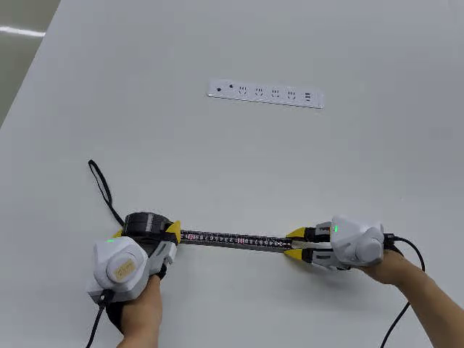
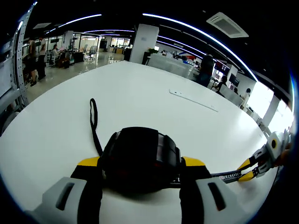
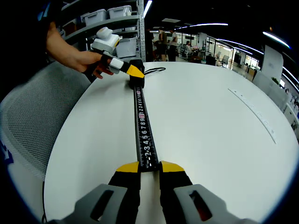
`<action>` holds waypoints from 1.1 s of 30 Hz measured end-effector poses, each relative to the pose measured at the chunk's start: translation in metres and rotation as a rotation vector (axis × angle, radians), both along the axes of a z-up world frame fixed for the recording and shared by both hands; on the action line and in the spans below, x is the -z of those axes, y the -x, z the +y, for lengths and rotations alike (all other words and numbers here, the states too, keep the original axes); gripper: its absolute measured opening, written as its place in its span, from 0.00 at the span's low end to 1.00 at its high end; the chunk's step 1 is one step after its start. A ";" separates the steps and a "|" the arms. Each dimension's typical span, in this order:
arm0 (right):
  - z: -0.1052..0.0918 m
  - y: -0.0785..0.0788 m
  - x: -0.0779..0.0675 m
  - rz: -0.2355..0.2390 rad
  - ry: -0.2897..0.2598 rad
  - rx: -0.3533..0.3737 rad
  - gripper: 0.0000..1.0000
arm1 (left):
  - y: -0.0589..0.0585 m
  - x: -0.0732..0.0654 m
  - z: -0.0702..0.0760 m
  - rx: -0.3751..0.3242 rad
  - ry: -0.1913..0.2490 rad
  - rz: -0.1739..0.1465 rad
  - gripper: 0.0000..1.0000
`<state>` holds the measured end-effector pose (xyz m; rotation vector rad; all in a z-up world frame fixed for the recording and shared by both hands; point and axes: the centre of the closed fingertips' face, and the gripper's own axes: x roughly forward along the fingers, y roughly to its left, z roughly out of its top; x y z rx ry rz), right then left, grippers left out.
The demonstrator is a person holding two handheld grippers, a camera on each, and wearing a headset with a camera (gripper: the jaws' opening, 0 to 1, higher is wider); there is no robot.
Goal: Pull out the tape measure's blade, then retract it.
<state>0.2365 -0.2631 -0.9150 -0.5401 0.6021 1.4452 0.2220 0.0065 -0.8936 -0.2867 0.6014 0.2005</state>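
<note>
The head view looks steeply down on the white table (image 1: 217, 43) from above, with the tape measure case (image 1: 147, 223) low in frame and the power strip (image 1: 264, 93) beyond the case. The left gripper view sits low, right behind the case, facing across it toward the strip. The right gripper view looks from the far end of the blade (image 3: 142, 130) toward the case, close above the tabletop. All three share case, blade and strip
</note>
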 end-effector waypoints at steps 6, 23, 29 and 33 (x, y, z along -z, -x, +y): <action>0.000 0.000 0.000 0.001 -0.003 0.005 0.13 | 0.000 0.001 0.000 0.005 -0.015 0.017 0.64; 0.000 0.001 0.000 -0.002 -0.002 -0.002 0.12 | 0.001 0.002 0.000 0.002 -0.006 0.026 0.63; 0.000 0.001 0.000 -0.003 0.007 -0.003 0.12 | 0.001 0.002 0.000 0.004 -0.010 0.031 0.63; 0.000 0.001 0.000 -0.005 0.014 -0.008 0.12 | 0.001 0.002 0.000 0.006 -0.014 0.034 0.63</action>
